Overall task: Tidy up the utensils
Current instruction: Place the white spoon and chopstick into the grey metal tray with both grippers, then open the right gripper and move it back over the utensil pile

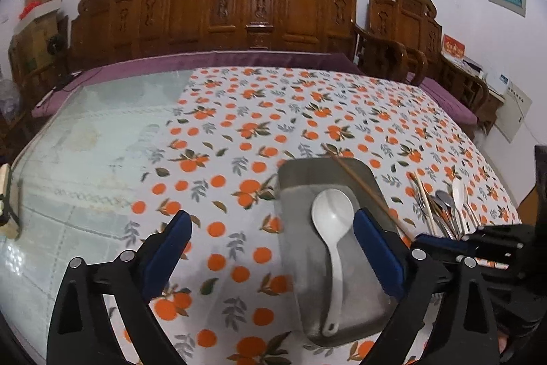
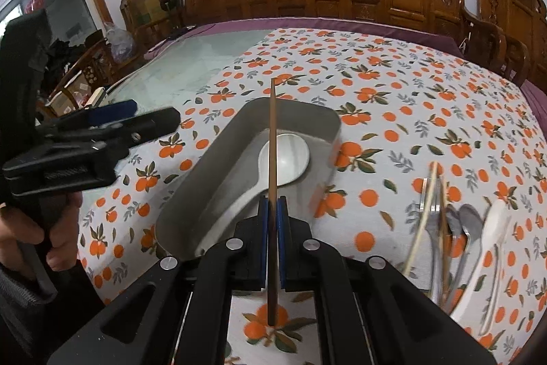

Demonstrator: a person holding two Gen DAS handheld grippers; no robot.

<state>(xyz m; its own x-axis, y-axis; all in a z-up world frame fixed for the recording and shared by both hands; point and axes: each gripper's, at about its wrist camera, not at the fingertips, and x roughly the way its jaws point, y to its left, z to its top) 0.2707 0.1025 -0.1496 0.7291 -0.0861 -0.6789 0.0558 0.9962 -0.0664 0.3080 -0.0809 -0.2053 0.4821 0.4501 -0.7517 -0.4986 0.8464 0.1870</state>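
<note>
Right gripper (image 2: pixel 272 211) jaws pinch brown chopstick (image 2: pixel 272 139) over metal tray (image 2: pixel 218 159). Left gripper (image 1: pixel 273 248) gapes empty above white spoon (image 1: pixel 333 218). I'd lower the chopstick flat beside the spoon, then release.

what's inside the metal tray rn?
One white spoon lies in the tray. The chopstick in the right hand-held gripper hovers above. The near corner is hidden by hand-held grippers.

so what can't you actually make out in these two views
- Loose utensils, right wrist view: motion-blurred and overlapping, so no count.
- Same pile in the left wrist view: small, near ends hidden behind the right gripper.
- Metal tray, left wrist view: right rim hidden by a left gripper finger.
- Brown chopstick: clamped stretch hidden.
</note>
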